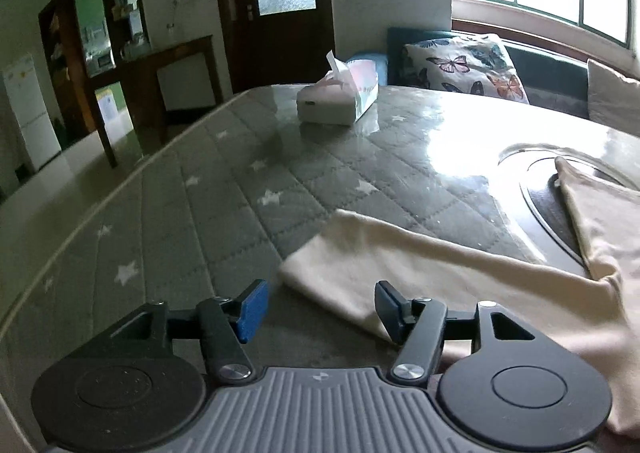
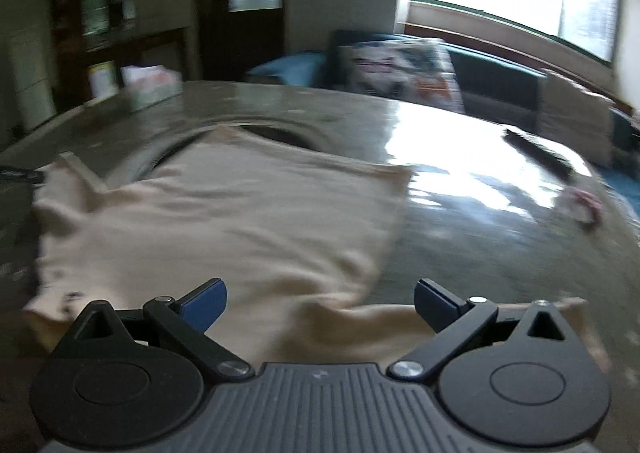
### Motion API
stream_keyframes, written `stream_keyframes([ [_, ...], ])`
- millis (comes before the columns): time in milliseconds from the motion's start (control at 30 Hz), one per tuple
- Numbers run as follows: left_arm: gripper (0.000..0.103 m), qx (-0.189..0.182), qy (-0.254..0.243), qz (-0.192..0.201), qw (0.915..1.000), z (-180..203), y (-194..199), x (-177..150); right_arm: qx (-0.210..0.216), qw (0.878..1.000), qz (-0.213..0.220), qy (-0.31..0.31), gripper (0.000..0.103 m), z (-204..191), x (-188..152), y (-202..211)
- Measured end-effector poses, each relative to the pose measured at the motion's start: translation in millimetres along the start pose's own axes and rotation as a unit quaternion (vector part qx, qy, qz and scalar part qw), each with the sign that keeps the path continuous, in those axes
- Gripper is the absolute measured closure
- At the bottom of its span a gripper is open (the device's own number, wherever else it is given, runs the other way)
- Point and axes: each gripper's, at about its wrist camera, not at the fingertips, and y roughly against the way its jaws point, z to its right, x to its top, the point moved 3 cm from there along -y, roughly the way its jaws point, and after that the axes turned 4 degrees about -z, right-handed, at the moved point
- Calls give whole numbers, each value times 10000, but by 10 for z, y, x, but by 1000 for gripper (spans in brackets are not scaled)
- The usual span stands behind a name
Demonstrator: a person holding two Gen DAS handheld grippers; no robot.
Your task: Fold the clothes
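I see the cream shirt [image 2: 224,221] spread flat on the quilted table cover [image 1: 224,189], one sleeve stretched toward the left gripper [image 1: 318,307]. Left jaws part-open, nothing between the pads. Right gripper [image 2: 320,305] wide open over the shirt's near edge, empty. Tissue box [image 1: 340,101] far side.

A tissue box [image 1: 338,101] sits on the star-quilted table [image 1: 224,189], a butterfly cushion [image 1: 466,67] beyond.
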Motion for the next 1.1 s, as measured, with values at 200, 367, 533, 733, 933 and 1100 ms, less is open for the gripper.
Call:
stream_keyframes([
  [200, 39, -124, 196, -42, 9997, -6, 86, -71, 667, 9957, -69, 639, 2, -615, 84, -171],
  [367, 41, -144, 363, -59, 9992, -51, 57, -73, 932, 9896, -274, 1064, 2, -996, -26, -324],
  [533, 42, -168, 505, -3, 9986, -108, 53, -41, 968, 9868, -199, 1285, 2, -1129, -33, -214],
  [733, 45, -208, 686, 11, 9974, -130, 29, -36, 1105, 9868, -100, 1178, 2, -1206, 77, -247],
  [933, 63, -177, 934, -91, 9954, -194, -77, -1, 1191, 9855, -300, 1175, 4, -1231, 25, -333],
  [1100, 88, -183, 951, -70, 9953, -174, -146, 69, 1199, 9857, -255, 1160, 11, -1204, 53, -268],
])
